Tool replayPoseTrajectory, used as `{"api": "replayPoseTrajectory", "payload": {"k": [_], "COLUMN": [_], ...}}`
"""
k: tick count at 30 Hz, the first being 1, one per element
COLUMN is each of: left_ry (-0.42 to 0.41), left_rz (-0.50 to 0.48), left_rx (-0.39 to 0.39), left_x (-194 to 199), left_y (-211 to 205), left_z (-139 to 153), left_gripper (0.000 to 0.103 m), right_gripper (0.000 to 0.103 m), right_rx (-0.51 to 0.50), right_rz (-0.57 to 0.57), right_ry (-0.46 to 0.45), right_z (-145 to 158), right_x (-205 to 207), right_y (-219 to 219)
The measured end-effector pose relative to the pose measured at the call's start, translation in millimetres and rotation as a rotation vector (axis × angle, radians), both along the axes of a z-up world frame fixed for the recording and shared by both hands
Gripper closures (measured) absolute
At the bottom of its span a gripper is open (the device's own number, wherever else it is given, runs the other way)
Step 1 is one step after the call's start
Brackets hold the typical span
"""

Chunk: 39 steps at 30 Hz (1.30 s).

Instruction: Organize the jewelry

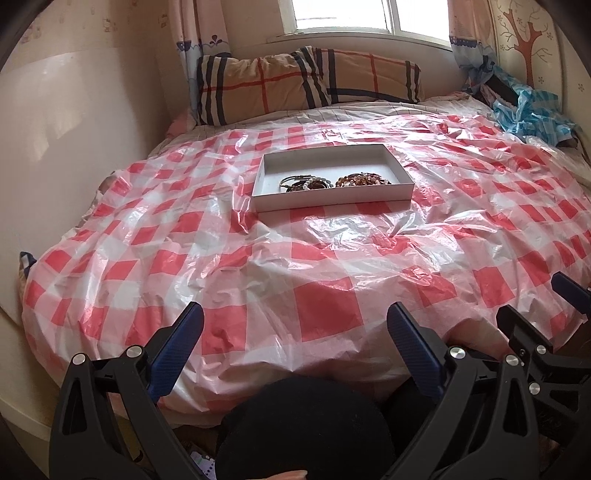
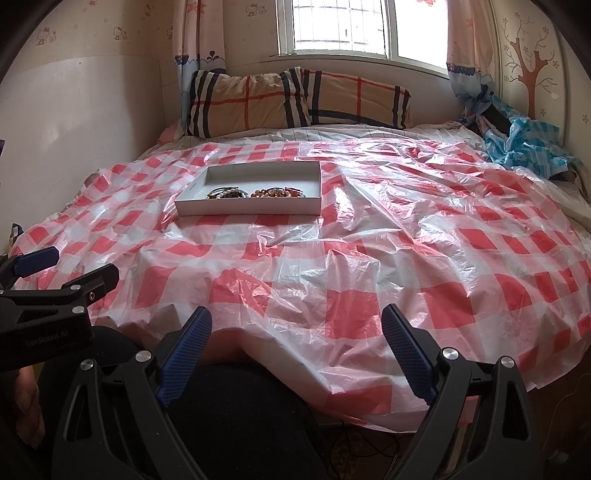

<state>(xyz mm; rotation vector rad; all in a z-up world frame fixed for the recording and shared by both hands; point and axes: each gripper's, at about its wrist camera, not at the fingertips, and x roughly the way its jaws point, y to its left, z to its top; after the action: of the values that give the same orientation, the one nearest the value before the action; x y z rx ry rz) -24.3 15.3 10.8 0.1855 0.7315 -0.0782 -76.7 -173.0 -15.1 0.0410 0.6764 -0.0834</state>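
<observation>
1. Jewelry, two heaps: dark bangles with a white bead bracelet (image 1: 303,182), and just right of them amber-brown bead strands (image 1: 364,180); both lying in the near half of a shallow white rectangular cardboard box (image 1: 332,201).
2. Box resting on a crinkled red-and-white checked plastic sheet (image 1: 325,306) spread over a bed, well apart from both tools.
3. Left gripper (image 1: 295,350), black frame with blue ribbed pads: spread wide, grasping nothing, low at the near bed edge.
4. Right gripper (image 2: 297,352), same build: likewise spread wide and empty, beside the left one.
5. Beyond the box: tan plaid pillow (image 1: 306,83) under a bright window (image 1: 369,16); crumpled blue checked plastic (image 1: 532,114) at far right.
</observation>
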Motion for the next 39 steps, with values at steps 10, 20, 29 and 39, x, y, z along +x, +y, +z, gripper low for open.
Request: {"api": "replayPoseTrajectory", "payload": {"k": [10,20,29,39], "left_ry": [-0.001,0.002,0.004,0.004], "left_rz": [-0.001,0.000,0.001,0.001], "left_rx": [-0.008,-0.014,-0.016,-0.017], "left_x": [-1.2,-1.1,-0.7,-0.7], "left_y": [1.3,2.2,2.7,2.9], "left_z": [0.3,0.8,0.5,0.3], "left_gripper": [0.008,0.008,0.008,0.008], "right_gripper": [0.014,0.014,0.014,0.014], "right_rx": [-0.002,-0.003,-0.004,-0.005], "right_rz": [0.001,0.000,0.001,0.001], "right_ry": [0.001,0.001,0.001,0.001], "right_z": [0.1,-0.1,0.0,0.2], "right_x": [0.1,0.2,0.4,0.5], "right_y": [0.3,0.9,1.1,1.7]}}
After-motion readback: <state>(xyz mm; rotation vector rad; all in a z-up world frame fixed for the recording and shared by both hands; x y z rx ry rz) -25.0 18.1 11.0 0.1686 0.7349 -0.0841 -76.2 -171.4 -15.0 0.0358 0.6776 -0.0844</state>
